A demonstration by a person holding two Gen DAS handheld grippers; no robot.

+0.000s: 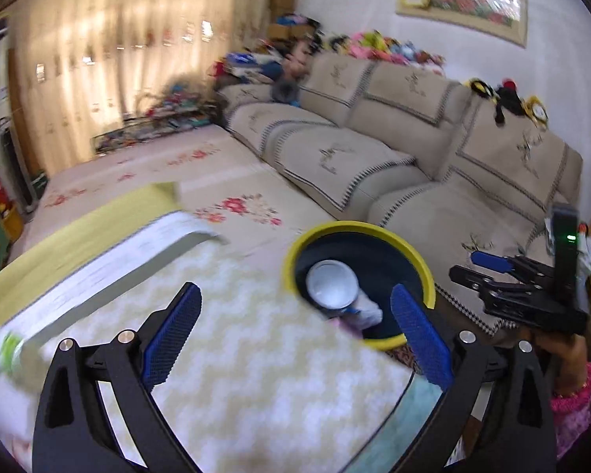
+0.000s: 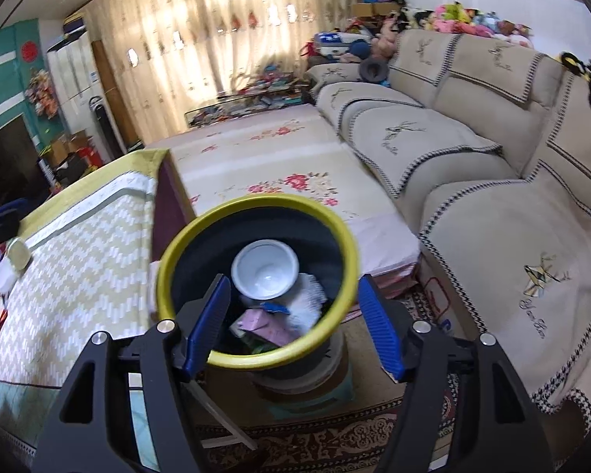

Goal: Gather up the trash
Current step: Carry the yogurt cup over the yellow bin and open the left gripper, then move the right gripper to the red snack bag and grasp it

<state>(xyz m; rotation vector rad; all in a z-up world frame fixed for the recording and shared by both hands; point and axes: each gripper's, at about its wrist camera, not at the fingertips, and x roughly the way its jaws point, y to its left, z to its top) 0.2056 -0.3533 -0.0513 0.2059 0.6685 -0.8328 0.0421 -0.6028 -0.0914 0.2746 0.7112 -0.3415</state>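
A dark bin with a yellow rim (image 1: 421,260) (image 2: 335,228) stands beside the table. It holds a white paper bowl (image 1: 331,283) (image 2: 264,274), white crumpled paper (image 2: 307,299) and a pink wrapper (image 2: 264,325). My left gripper (image 1: 295,327) is open and empty above the table's patterned cloth, left of the bin. My right gripper (image 2: 293,319) is open and empty right over the bin's near rim; it also shows in the left wrist view (image 1: 488,266) beyond the bin.
The table (image 2: 71,260) has a yellow-white zigzag cloth; a small pale object (image 2: 19,252) and other items lie at its far left. A beige sofa (image 2: 512,181) runs along the right. A floral mat (image 2: 279,165) lies beyond. A patterned rug (image 2: 335,433) is under the bin.
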